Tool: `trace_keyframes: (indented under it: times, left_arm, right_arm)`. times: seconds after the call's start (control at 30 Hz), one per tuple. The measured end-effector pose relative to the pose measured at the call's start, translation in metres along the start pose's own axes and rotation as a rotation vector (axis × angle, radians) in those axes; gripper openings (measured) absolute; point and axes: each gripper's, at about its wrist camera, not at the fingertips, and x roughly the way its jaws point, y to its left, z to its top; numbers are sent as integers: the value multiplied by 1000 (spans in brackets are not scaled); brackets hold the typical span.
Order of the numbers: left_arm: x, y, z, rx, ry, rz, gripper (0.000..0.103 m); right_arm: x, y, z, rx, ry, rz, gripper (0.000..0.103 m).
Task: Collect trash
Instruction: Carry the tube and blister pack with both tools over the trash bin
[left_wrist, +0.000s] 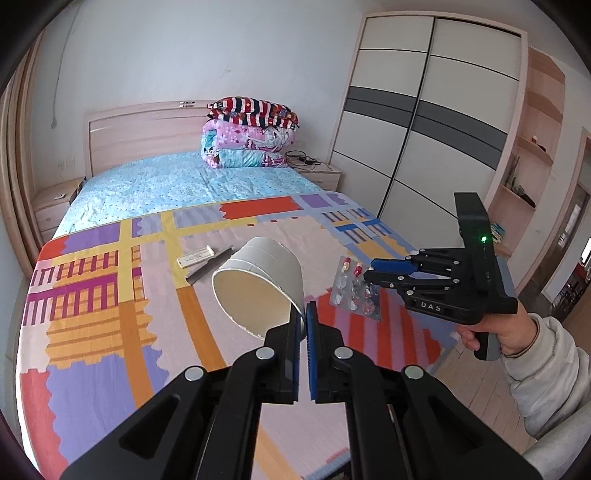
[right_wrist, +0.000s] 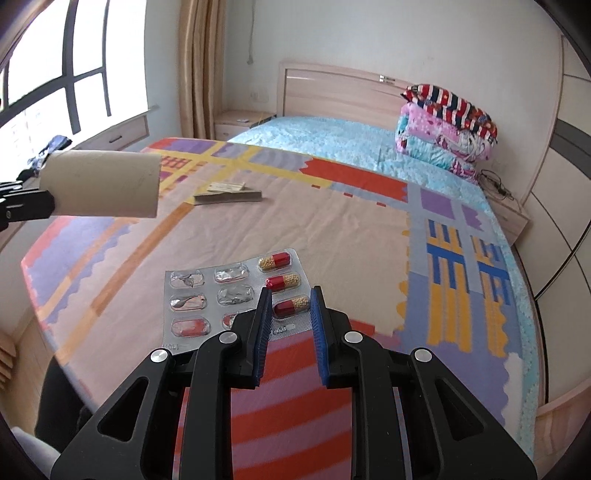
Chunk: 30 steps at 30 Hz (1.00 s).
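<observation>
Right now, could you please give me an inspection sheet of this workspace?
Surface: bed with patterned cover.
Job's things: paper cup held in the air; pill sheet, mostly emptied, lifted off the cover.
Clutter: flat box lying mid-bed.
Grippers: left gripper pinches the cup rim; right gripper grips the pill sheet.
Cables: black cable on nightstand.
Surroundings: folded quilts, wardrobe, window.
</observation>
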Motion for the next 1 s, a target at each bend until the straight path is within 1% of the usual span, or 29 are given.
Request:
trace_keyframes:
  times: [0.23,0.4,0.57,0.73,0.77,0.8,0.87,1.0]
  left_arm:
    - [-26,-23,-24,7,-5,-5,3]
    - [-42,-39,-45,21,-2,-13,3]
    - [-53,-52,-69,25,20,-16,3]
    - [-55,-58,-96,3,50,-28,3]
    - [-56,-59,-103,-1,55,-49,3]
    - [-56,-60,-108,-9,60,-63,3]
    - [-55,-60,-120,-23,80,-66,3]
    - [-54,-61,-139,-24,124,-85,3]
  right_arm:
    - [-41,18,-18,-17,-32,7,22]
    - [-66,35,-40,-28,-42,23,22]
    - [-83,50,-61,-40,-37,47,22]
    - [-89,66,-86,-42,-11,84,22]
    - [-89,69,-91,-44,-5,88,22]
    - [-88,72,-97,-46,7,95,22]
    - [-83,78,-107,-51,39,116,22]
    - [-80,87,-124,-46,73,143,22]
